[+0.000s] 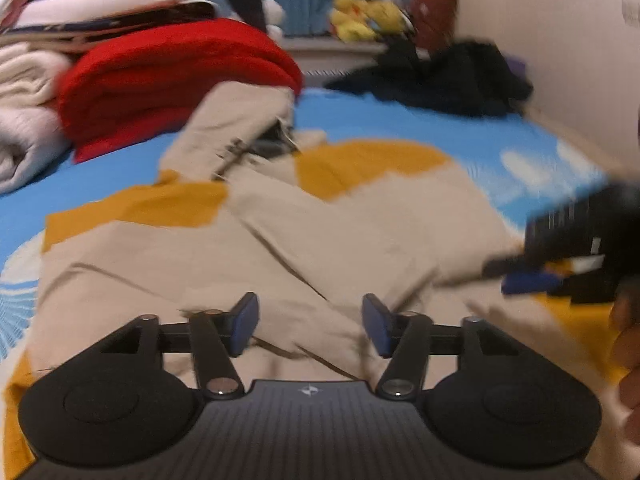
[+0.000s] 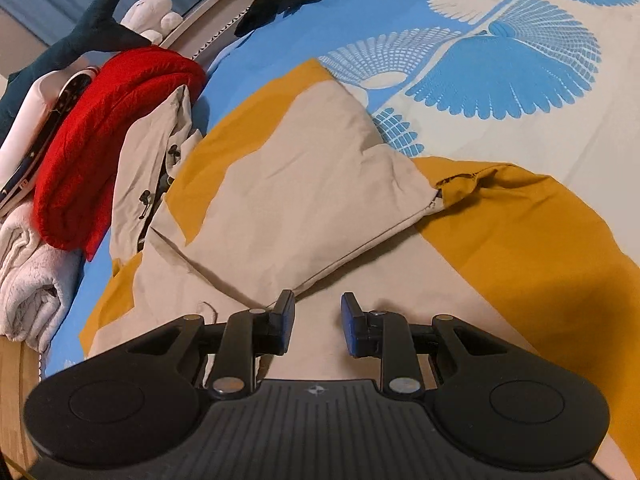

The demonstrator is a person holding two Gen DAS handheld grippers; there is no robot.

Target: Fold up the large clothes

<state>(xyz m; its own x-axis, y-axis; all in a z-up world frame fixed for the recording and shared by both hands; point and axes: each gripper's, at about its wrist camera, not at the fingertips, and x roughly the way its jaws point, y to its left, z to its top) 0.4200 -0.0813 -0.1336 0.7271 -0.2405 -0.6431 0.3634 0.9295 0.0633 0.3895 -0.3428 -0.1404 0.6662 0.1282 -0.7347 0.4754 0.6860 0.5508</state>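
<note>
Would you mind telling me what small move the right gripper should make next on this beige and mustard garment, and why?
Probably lower the right gripper onto the edge of the folded beige flap just ahead and close on it. Its jaws stand apart with nothing between them, and the flap's corner lies right before the fingertips. The left gripper is open and empty too.

Bed: beige-mustard jacket, red blanket.

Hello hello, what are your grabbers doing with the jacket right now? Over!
Left gripper open, nothing between its jaws. Right gripper open, empty too. Beige and yellow jacket spread on the bed, one sleeve folded across. Red blanket against its collar end.
</note>
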